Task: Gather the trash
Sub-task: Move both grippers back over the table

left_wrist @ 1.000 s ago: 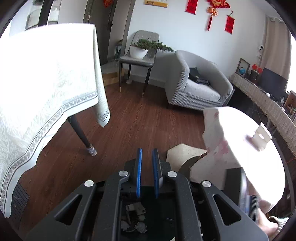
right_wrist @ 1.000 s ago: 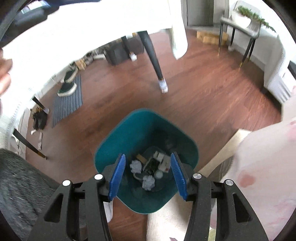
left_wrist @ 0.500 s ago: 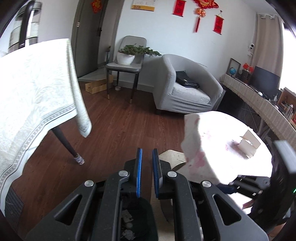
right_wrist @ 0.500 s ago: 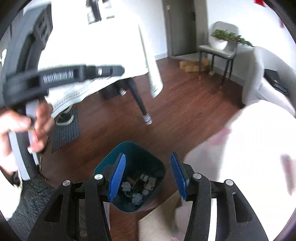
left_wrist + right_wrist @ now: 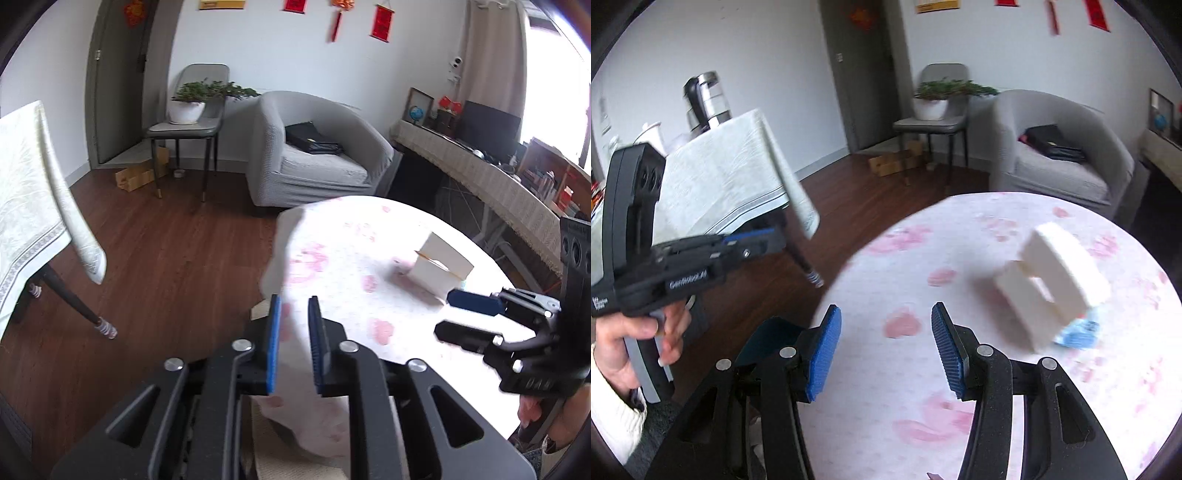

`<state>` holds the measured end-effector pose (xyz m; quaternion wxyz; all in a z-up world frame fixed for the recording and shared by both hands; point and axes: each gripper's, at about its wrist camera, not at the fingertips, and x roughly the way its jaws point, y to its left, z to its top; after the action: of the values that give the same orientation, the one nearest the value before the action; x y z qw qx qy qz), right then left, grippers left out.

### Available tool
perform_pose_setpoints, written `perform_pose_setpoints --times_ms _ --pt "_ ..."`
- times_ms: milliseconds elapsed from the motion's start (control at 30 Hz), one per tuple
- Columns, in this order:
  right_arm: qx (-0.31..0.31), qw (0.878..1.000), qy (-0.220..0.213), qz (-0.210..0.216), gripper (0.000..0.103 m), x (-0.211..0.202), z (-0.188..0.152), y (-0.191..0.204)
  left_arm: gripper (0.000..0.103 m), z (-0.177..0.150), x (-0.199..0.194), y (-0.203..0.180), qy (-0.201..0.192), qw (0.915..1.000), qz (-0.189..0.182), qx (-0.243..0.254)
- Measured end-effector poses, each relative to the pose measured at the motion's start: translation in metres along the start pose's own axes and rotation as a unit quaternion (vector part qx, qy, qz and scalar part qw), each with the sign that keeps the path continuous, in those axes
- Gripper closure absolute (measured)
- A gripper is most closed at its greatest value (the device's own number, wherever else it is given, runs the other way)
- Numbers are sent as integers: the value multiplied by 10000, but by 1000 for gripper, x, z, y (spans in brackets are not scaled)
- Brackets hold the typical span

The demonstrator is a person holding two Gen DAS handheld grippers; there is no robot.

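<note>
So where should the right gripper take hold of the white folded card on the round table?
Probably the raised top fold of the white card, from above and its near side: it stands tented on the round table, giving the open right gripper an edge to pinch.

bare tabletop ahead of right gripper, white box probably blocking far side

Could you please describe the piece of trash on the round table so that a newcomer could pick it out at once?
Start at the round table with the white, pink-flowered cloth, in front of the grey armchair. On its right side stands a folded white cardboard piece with a rectangular slot. It is the large white one; beside it lies only a small crumpled blue wrapper.
</note>
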<state>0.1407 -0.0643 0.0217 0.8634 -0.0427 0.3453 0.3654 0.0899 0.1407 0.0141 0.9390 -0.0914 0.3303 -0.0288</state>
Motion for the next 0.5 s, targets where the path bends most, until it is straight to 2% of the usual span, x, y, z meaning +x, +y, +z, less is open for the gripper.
perform_pose_setpoints --times_ms 67,133,267,500 --pt "170 9998 -102 -59 51 -13 -2 -19 72 0 6 -8 16 10000 -80 -22" --pt "336 9991 -191 -152 50 -20 -2 -35 70 0 13 -17 59 9999 -157 -41" --pt "681 9968 -290 -300 50 -32 -6 -68 60 -2 26 -33 145 9995 -288 4" --pt "1066 9931 -281 -392 50 -32 -10 -97 47 -6 46 -56 301 9976 -619 98"
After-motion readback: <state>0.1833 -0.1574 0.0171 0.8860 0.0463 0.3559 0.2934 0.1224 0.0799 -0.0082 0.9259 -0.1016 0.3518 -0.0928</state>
